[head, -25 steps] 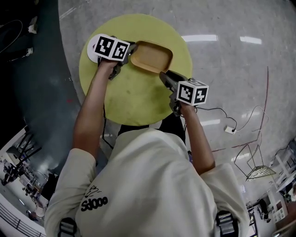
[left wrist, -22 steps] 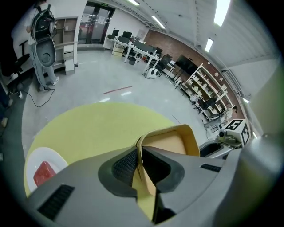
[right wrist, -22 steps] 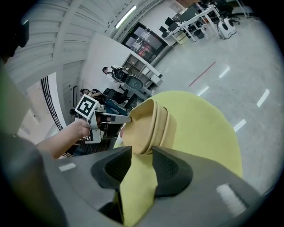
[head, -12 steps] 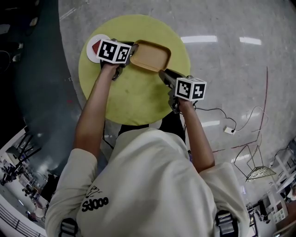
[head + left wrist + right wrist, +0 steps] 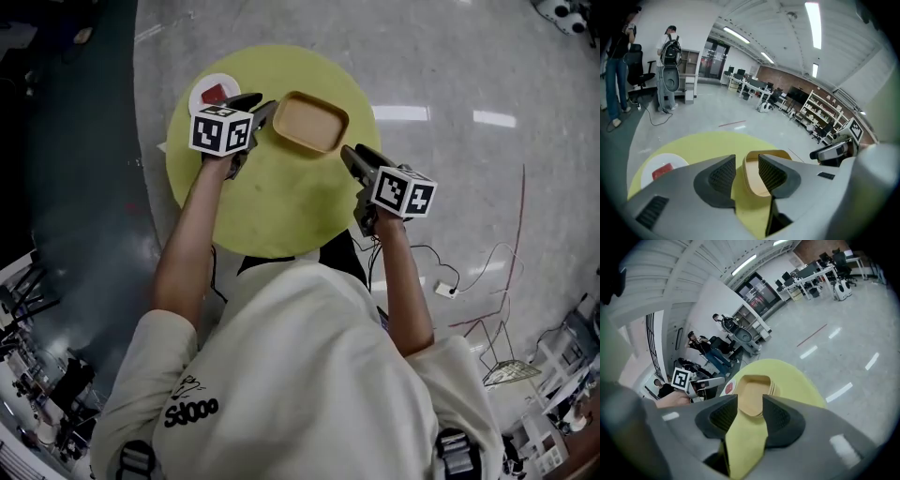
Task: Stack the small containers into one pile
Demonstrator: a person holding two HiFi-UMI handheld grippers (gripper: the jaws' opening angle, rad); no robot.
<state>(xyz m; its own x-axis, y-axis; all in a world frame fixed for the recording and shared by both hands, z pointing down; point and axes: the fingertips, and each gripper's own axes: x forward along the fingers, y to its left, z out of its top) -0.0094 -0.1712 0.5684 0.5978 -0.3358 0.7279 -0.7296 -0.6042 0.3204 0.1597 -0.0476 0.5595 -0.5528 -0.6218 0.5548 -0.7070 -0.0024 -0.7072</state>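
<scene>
A pile of tan rounded-rectangle containers [image 5: 310,122] rests on the round yellow table [image 5: 272,206], also seen as a tan pile [image 5: 757,180] in the left gripper view and a tan pile [image 5: 753,394] in the right gripper view. My left gripper [image 5: 265,105] hovers just left of the pile, lifted off it; its jaws have just been opening and are open with nothing between them. My right gripper [image 5: 349,156] hangs just right of and nearer than the pile; its jaws have also just opened wider and hold nothing.
A white round plate [image 5: 215,93] with a red piece on it sits at the table's far left edge. A cable and a white plug [image 5: 442,290] lie on the glossy floor to the right, near a wire rack [image 5: 511,371]. People stand far off in the hall.
Both grippers let go of the pile's ends, opened and rose away from it. The pile now sits alone on the table. The head view has shifted, showing the white plate uncovered.
</scene>
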